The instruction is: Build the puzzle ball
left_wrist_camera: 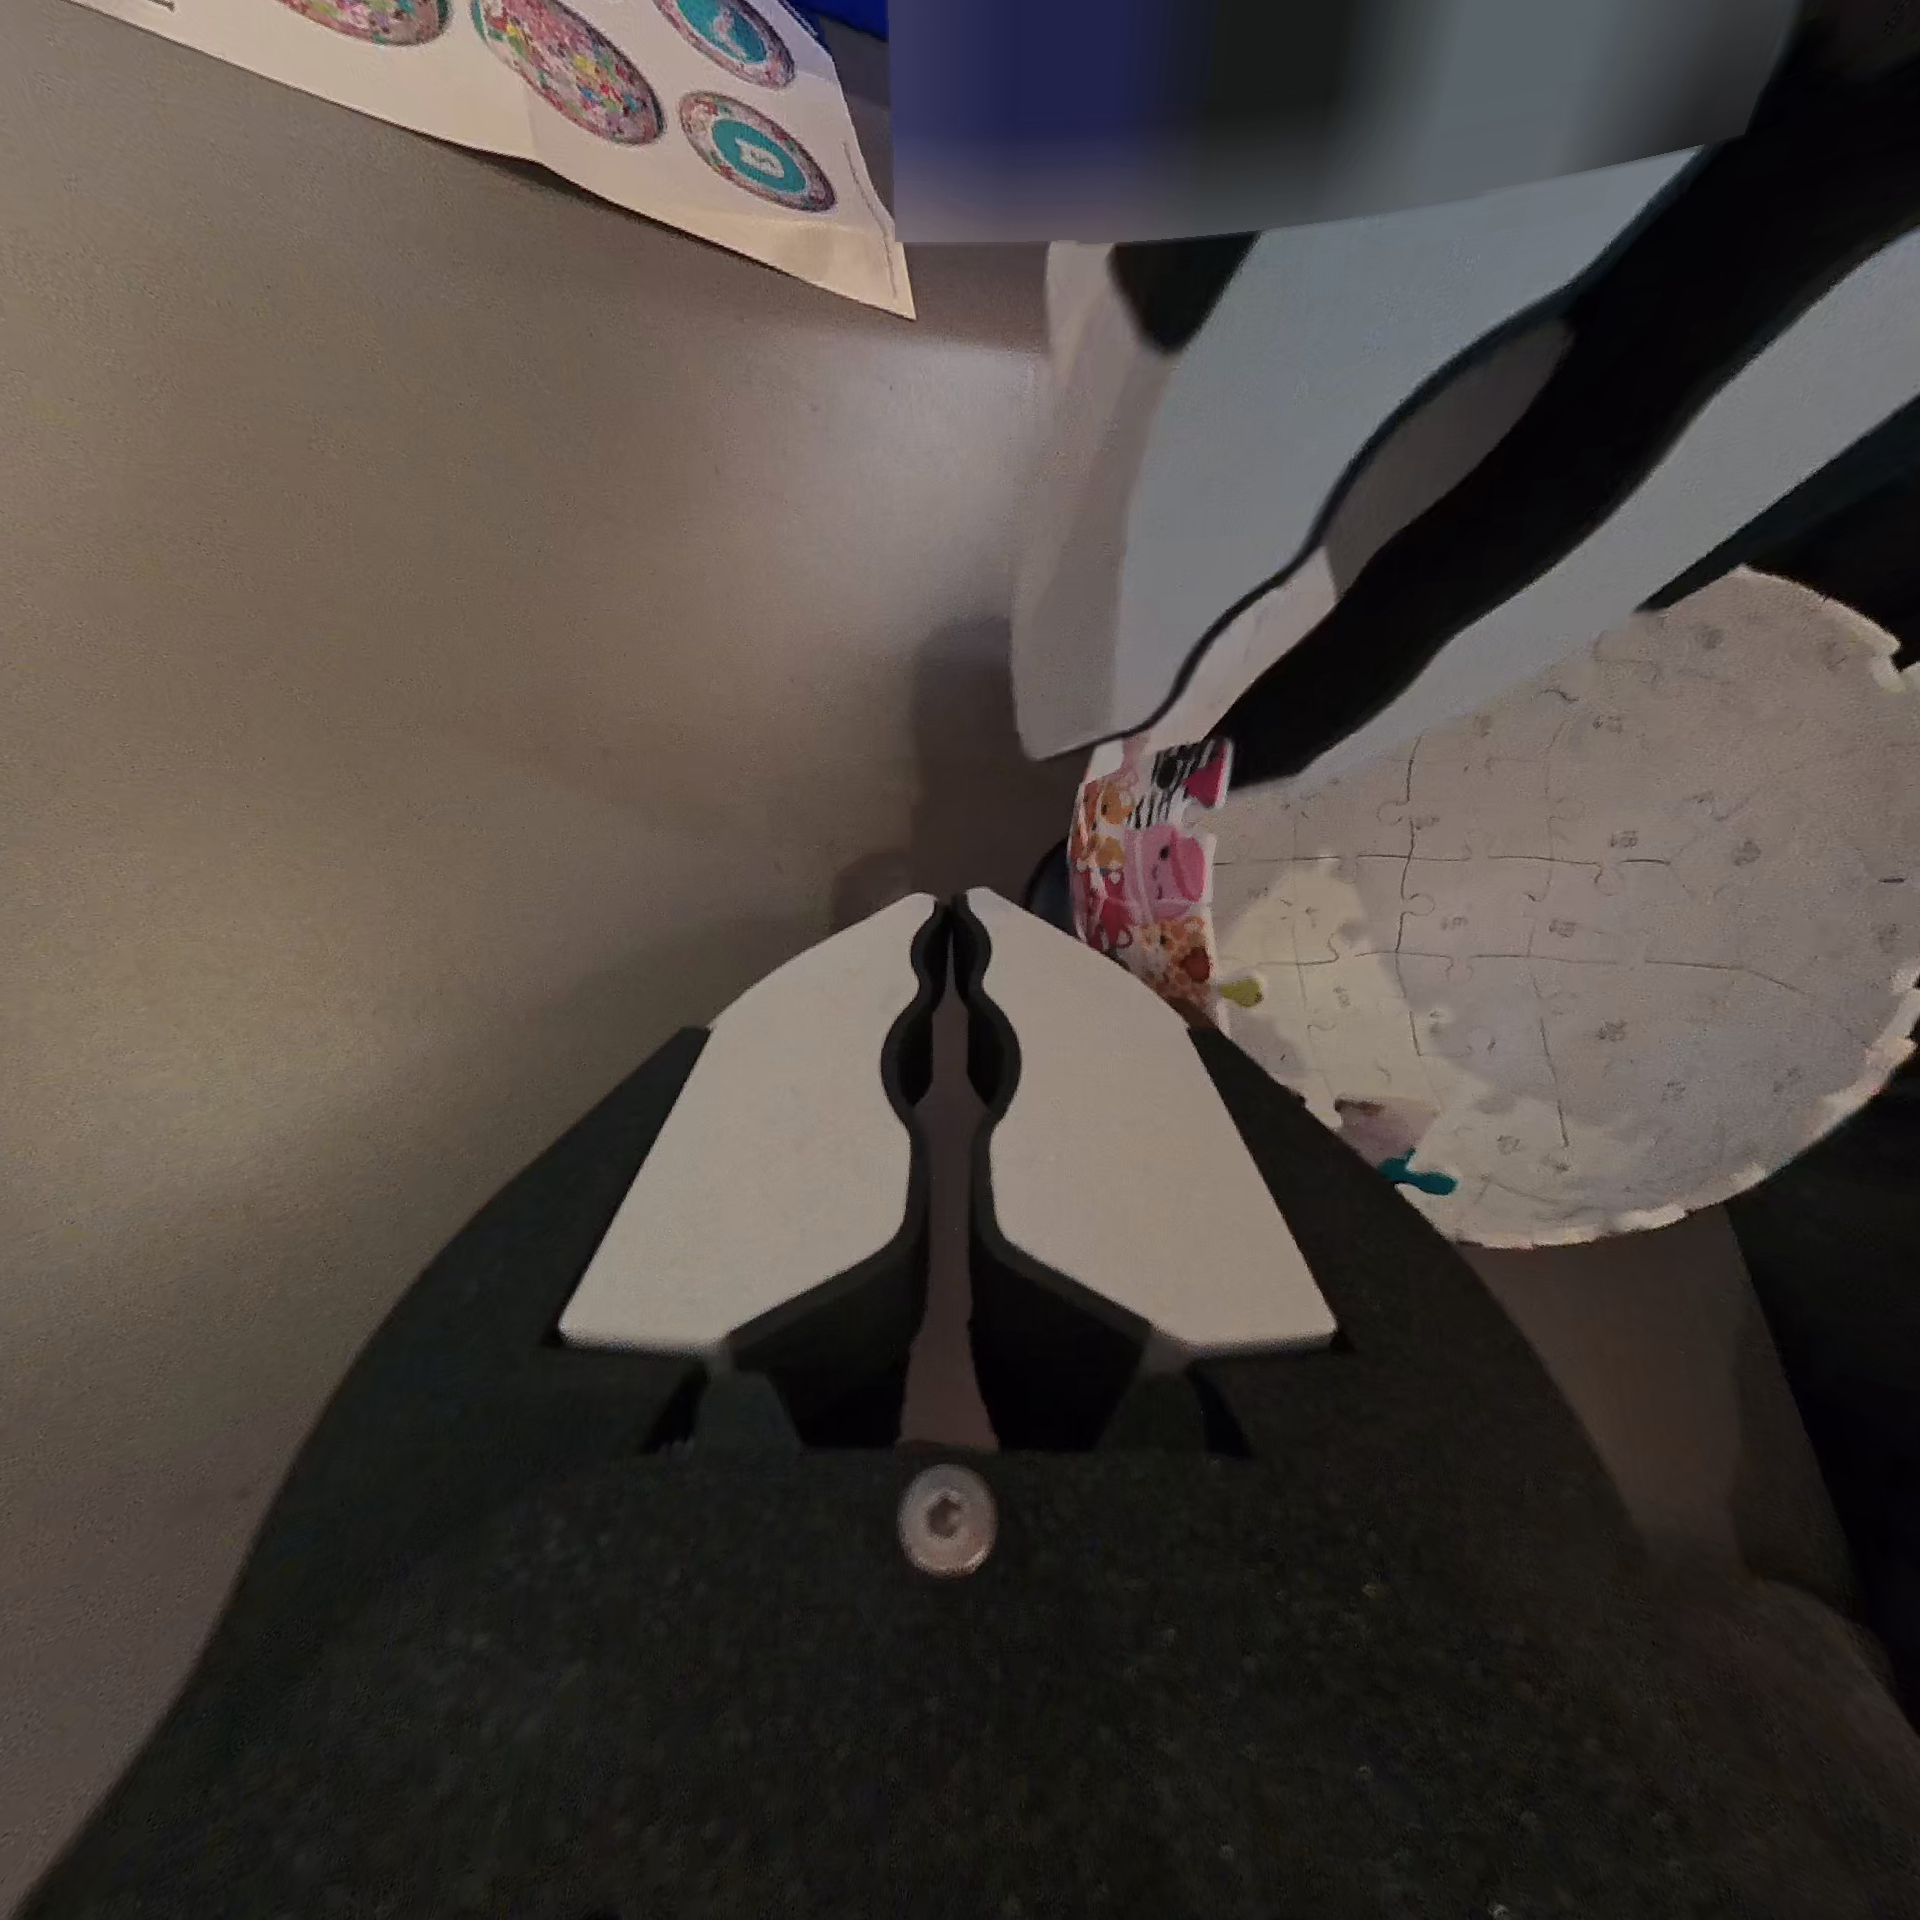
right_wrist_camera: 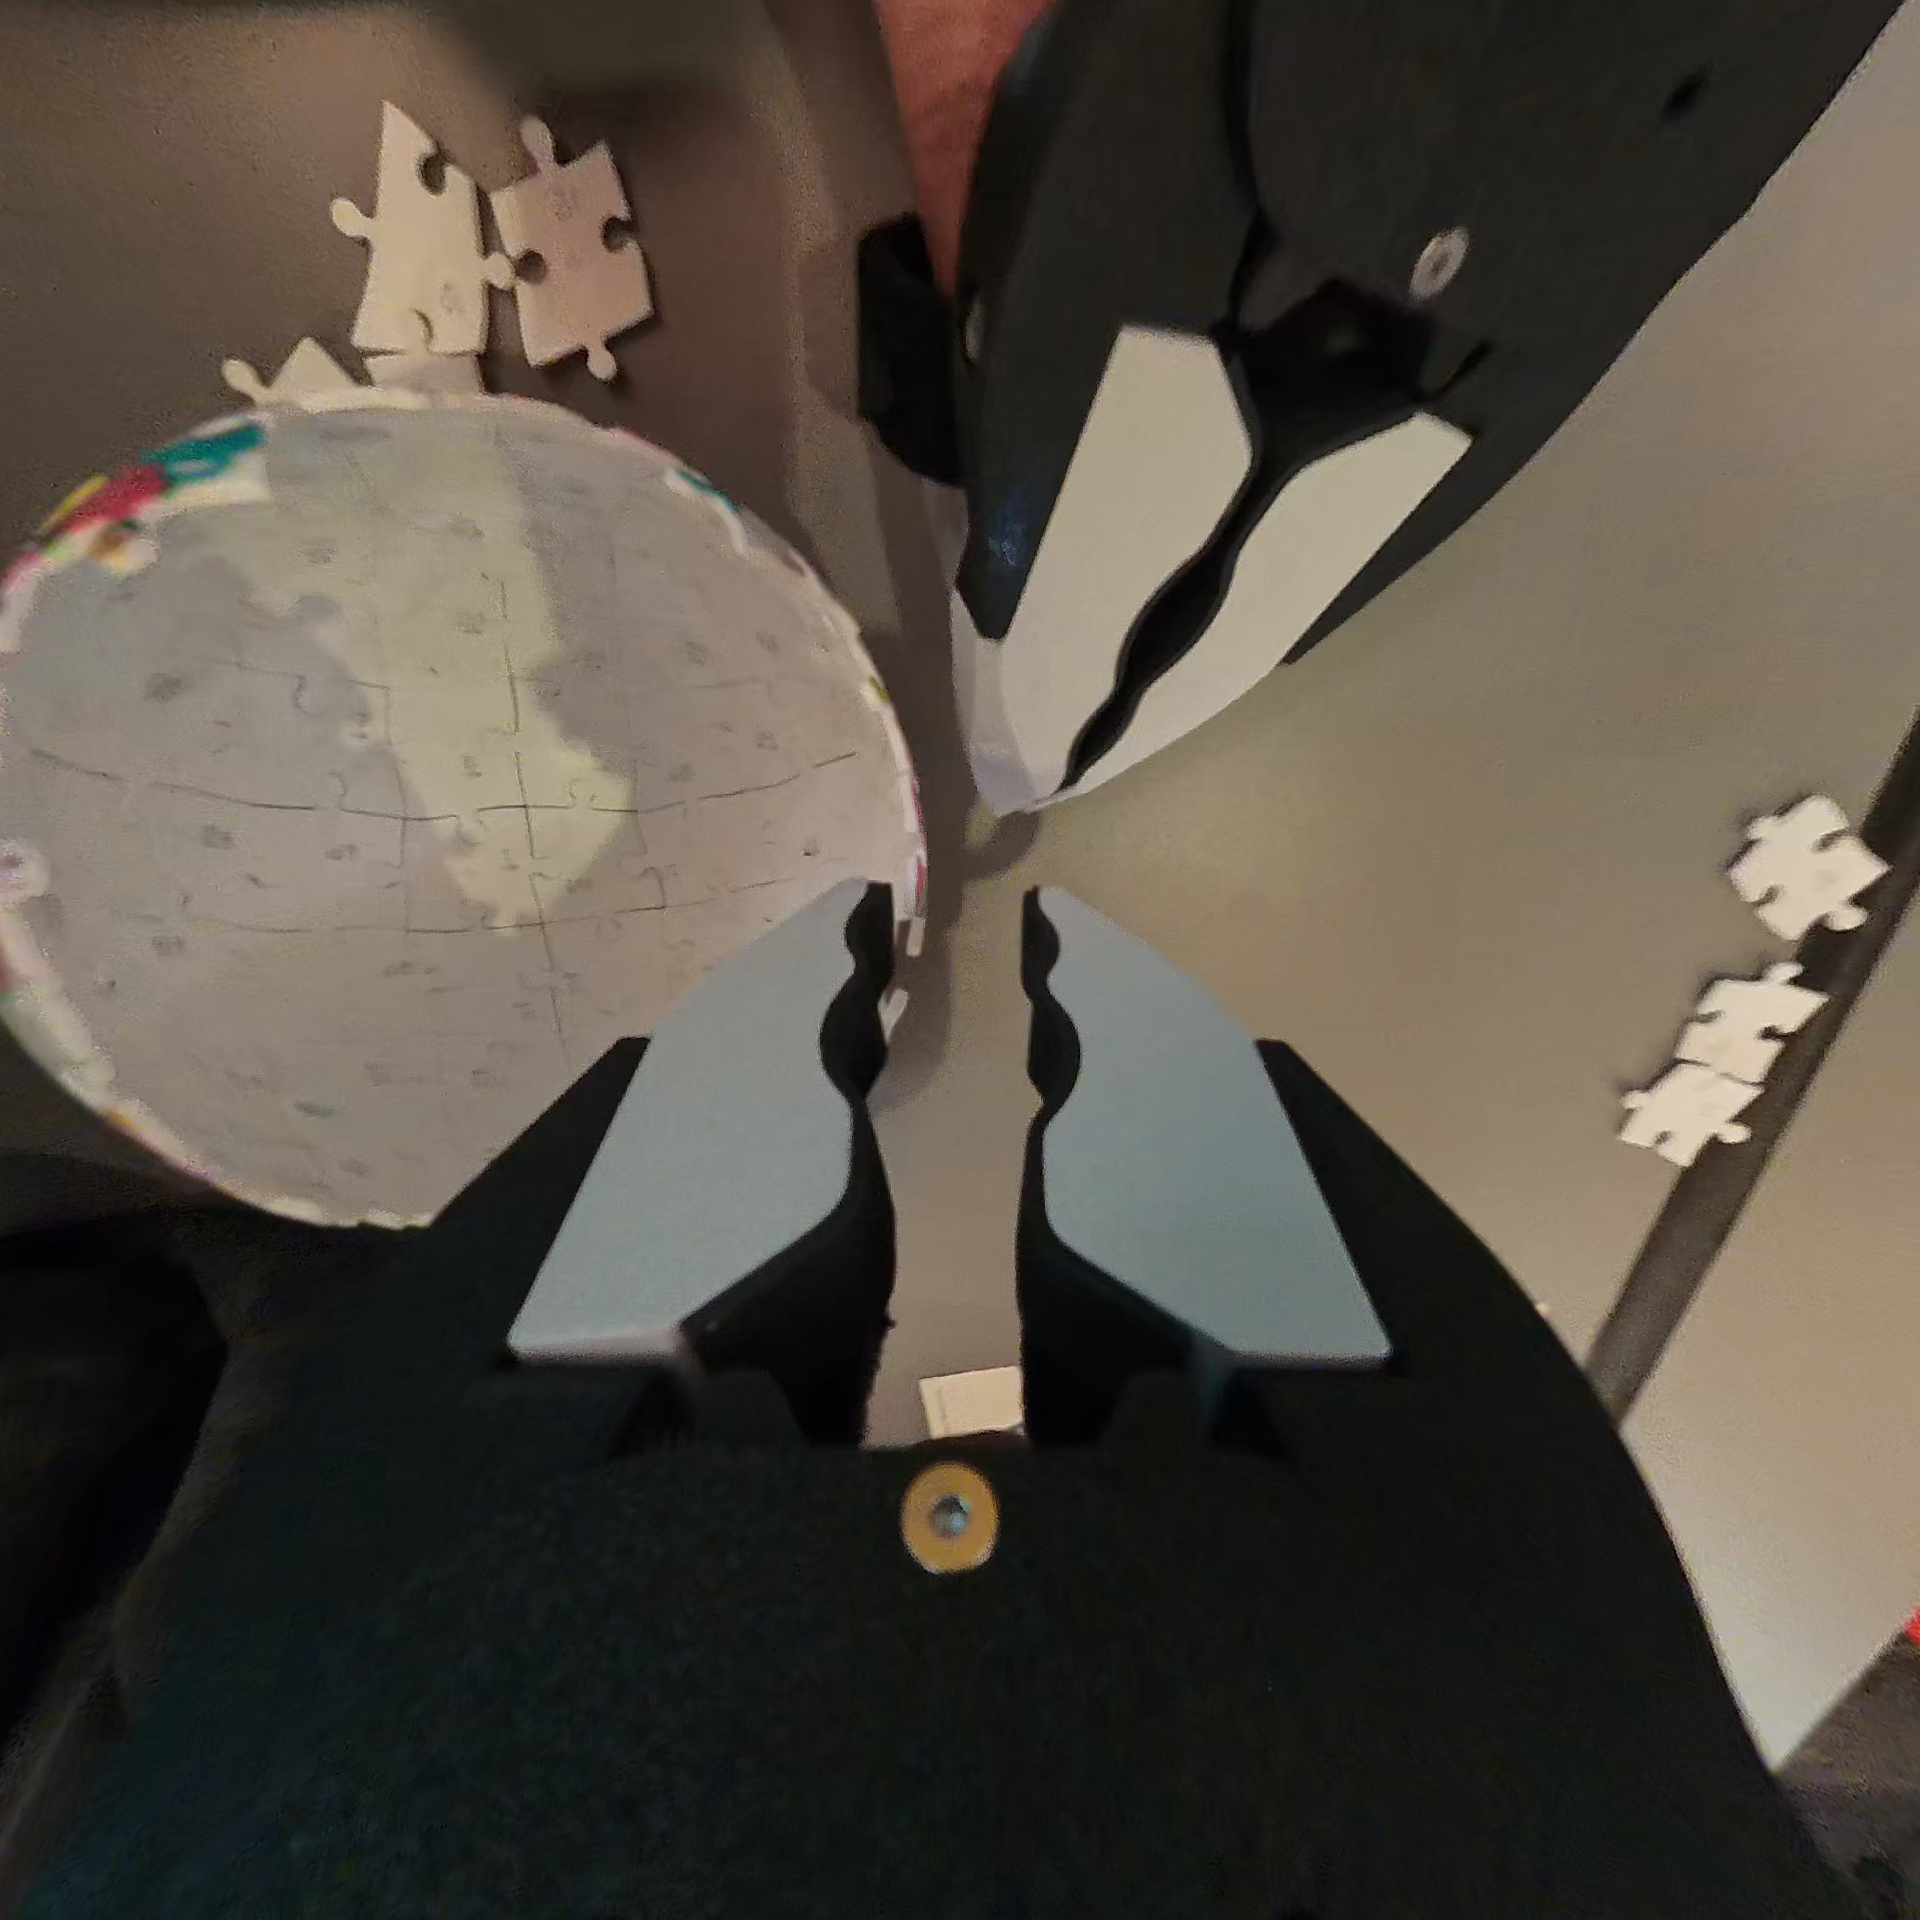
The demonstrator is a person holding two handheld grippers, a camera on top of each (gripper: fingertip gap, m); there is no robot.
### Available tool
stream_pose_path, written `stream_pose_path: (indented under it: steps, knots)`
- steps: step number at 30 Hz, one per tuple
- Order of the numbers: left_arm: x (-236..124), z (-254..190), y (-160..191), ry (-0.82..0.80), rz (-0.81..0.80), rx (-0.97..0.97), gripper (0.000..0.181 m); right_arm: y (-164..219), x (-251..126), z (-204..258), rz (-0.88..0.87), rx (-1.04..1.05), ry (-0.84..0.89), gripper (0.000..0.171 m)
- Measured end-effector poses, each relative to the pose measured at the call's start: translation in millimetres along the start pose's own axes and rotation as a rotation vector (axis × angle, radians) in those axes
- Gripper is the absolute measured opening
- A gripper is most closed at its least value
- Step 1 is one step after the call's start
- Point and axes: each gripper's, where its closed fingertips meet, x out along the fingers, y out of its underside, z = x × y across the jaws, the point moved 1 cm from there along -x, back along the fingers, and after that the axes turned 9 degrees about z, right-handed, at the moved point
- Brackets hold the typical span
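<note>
Grey table (right_wrist_camera: 1299,883) fills both views. Half-built puzzle ball (right_wrist_camera: 416,779), white inner side up, colourful print along rim, rests on table at left in right wrist view. Left gripper (left_wrist_camera: 951,914): fingers pressed together, nothing visible between them, tips beside ball rim. Right gripper (right_wrist_camera: 961,904): fingers spread, empty, left finger at ball edge. Printed instruction sheet (left_wrist_camera: 644,114) at far table edge. Loose white puzzle pieces (right_wrist_camera: 499,249) behind ball; three more pieces (right_wrist_camera: 1745,987) at right table edge.
</note>
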Motion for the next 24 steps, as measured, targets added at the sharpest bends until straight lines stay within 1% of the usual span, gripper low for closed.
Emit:
stream_pose_path:
  steps: [3, 7, 13, 16, 18, 24]
  knots:
    - [1.4, 0.0, 1.2, 0.000, 0.012, 0.000, 0.000, -5.4, -3.2, 3.0, -0.023, -0.057, 0.055, 0.021]
    - [1.8, 0.1, 1.6, 0.000, 0.014, -0.002, 0.000, 0.7, 13.2, 3.5, 0.077, -0.051, 0.049, 0.023]
    - [4.4, -0.8, 3.8, 0.005, 0.037, 0.000, 0.000, 0.1, 18.2, 6.5, 0.073, -0.014, -0.034, 0.019]
    - [4.8, -1.1, 4.1, 0.010, 0.039, -0.001, 0.000, 0.9, 21.1, 9.1, 0.077, -0.007, -0.070, 0.015]
    - [5.2, -1.1, 4.4, 0.011, 0.043, -0.002, 0.000, -1.0, 21.5, 10.3, 0.071, -0.002, -0.095, 0.008]
    - [6.0, -1.3, 5.0, 0.012, 0.049, -0.003, 0.000, -1.8, 22.0, 8.8, 0.055, 0.030, -0.135, 0.004]
